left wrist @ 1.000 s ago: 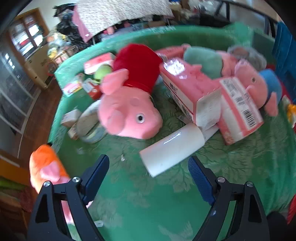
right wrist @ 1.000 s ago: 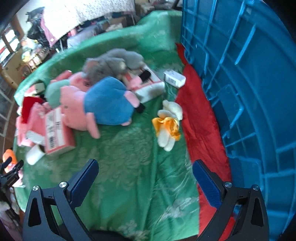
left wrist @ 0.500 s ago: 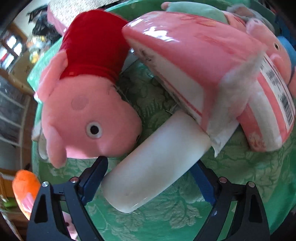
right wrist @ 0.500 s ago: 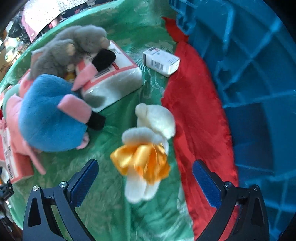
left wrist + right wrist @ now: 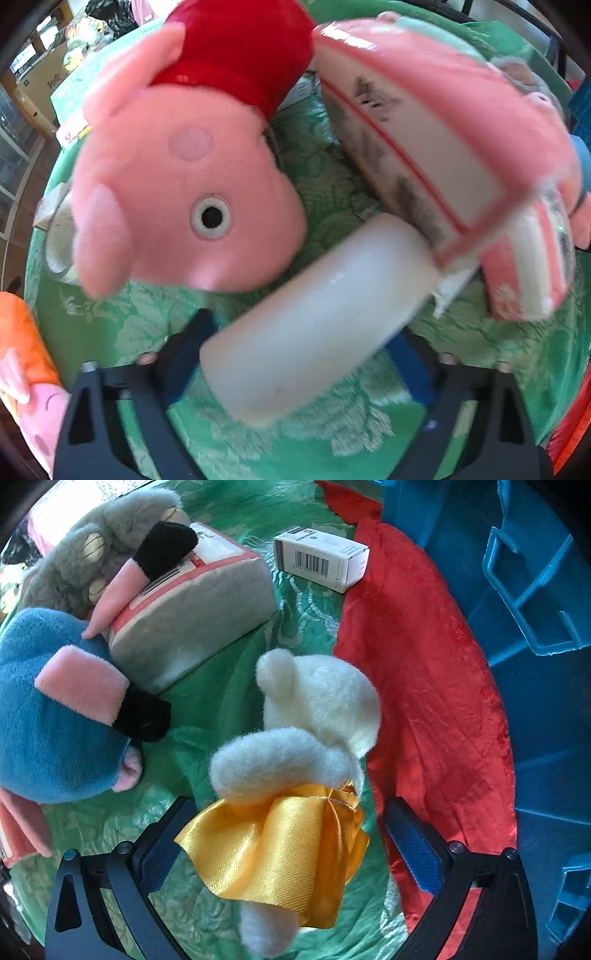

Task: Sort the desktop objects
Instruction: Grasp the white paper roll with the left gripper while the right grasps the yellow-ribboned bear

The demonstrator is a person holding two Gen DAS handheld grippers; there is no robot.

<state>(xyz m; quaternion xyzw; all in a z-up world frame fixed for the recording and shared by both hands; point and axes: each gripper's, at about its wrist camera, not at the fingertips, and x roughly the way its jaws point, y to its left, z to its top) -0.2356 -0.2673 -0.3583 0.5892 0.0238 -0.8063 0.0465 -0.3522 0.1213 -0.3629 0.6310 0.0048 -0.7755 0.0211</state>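
Observation:
A white roll [image 5: 317, 314] lies slantwise on the green tablecloth [image 5: 122, 332], one end tucked under a pink tissue pack [image 5: 424, 147]. My left gripper [image 5: 299, 358] points down over it with the roll between its jaws, which are closing; the blue pads sit right at its sides. A small white plush [image 5: 317, 701] with a yellow satin bow [image 5: 280, 842] lies beside the red cloth [image 5: 424, 701]. My right gripper [image 5: 286, 843] stands open astride the bow, its pads a little clear of it.
A pink pig plush in a red dress [image 5: 184, 184] lies just left of the roll, above a tape roll [image 5: 59, 240] and an orange plush [image 5: 22, 332]. By the right gripper: a blue plush [image 5: 48, 720], grey plush [image 5: 92, 554], small white box [image 5: 321, 559], blue crate [image 5: 535, 664].
Both grippers have come down onto the table. The left one now has the white roll between narrower jaws. The right one has dropped over the white plush and straddles its bow.

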